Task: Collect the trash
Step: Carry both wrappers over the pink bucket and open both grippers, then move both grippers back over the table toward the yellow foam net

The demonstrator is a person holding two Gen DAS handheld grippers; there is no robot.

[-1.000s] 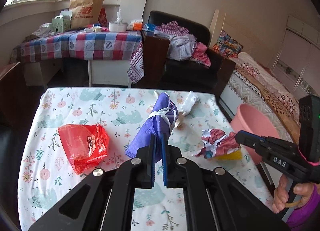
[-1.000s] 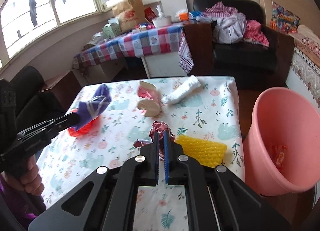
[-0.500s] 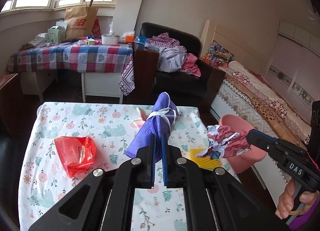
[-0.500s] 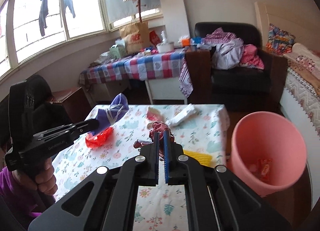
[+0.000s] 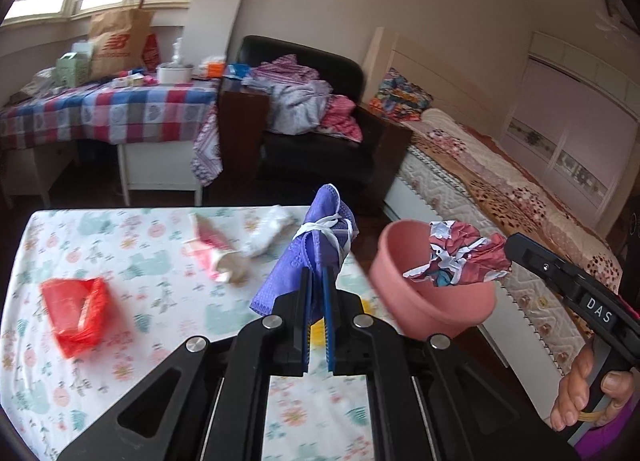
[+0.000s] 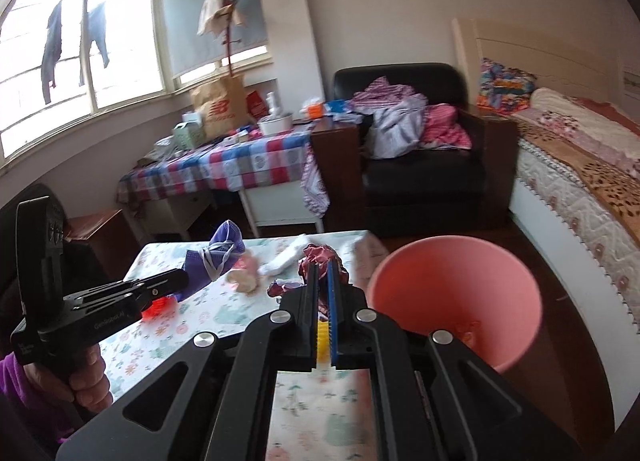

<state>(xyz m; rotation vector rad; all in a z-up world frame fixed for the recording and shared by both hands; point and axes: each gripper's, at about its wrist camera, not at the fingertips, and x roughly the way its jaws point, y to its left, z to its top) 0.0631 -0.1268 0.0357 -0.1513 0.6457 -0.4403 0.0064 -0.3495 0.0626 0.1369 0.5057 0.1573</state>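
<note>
My left gripper (image 5: 316, 281) is shut on a purple face mask (image 5: 316, 249) with white straps, held above the table; it also shows in the right wrist view (image 6: 218, 257). My right gripper (image 6: 322, 281) is shut on a crumpled red and white wrapper (image 6: 320, 257), which in the left wrist view (image 5: 460, 253) hangs over the mouth of the pink bin (image 5: 432, 301). The pink bin (image 6: 456, 297) stands beside the table's right edge with some trash inside.
On the floral tablecloth (image 5: 140, 285) lie a red plastic bag (image 5: 74, 309), a pink paper cup (image 5: 216, 253), a white tissue (image 5: 268, 229) and a yellow piece (image 6: 323, 335). A bed (image 5: 500, 197) is to the right, a black armchair (image 5: 312, 133) behind.
Both grippers have risen and moved right toward the bin. The red wrapper was lifted off the table and now hangs over the bin. The mask stays gripped.
</note>
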